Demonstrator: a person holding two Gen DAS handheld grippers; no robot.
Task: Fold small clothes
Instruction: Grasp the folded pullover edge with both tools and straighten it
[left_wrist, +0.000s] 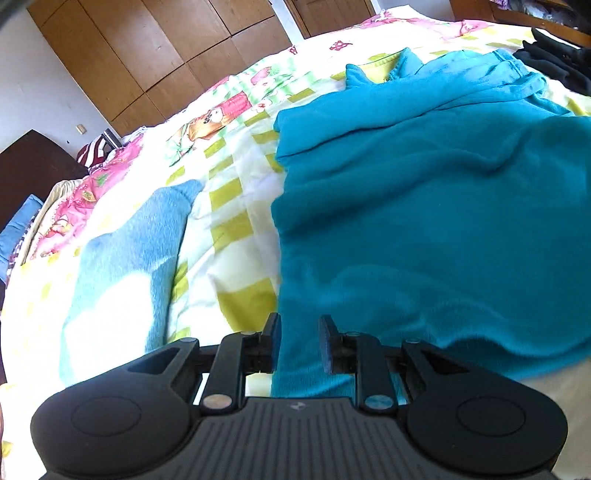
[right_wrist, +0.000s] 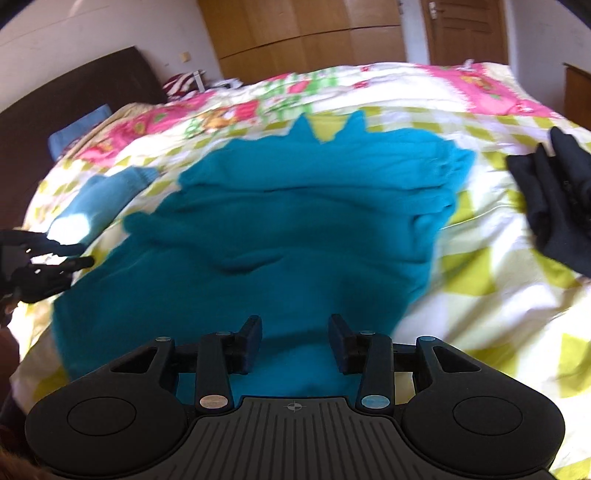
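- The left tongs (left_wrist: 300, 341) stand apart over the near left edge of a teal fleece garment (left_wrist: 424, 229), pads not pressing on it.
- The garment lies on a checked bedspread (left_wrist: 236, 206).
- A pale blue cloth (left_wrist: 133, 251) lies to its left, apart from it.
- Dark clothing (left_wrist: 561, 66) sits far right.

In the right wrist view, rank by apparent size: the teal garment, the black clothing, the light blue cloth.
1. teal garment, by far the largest.
2. black clothing, cut off by the frame edge.
3. light blue cloth.
The last two look close, so their order is unsure.
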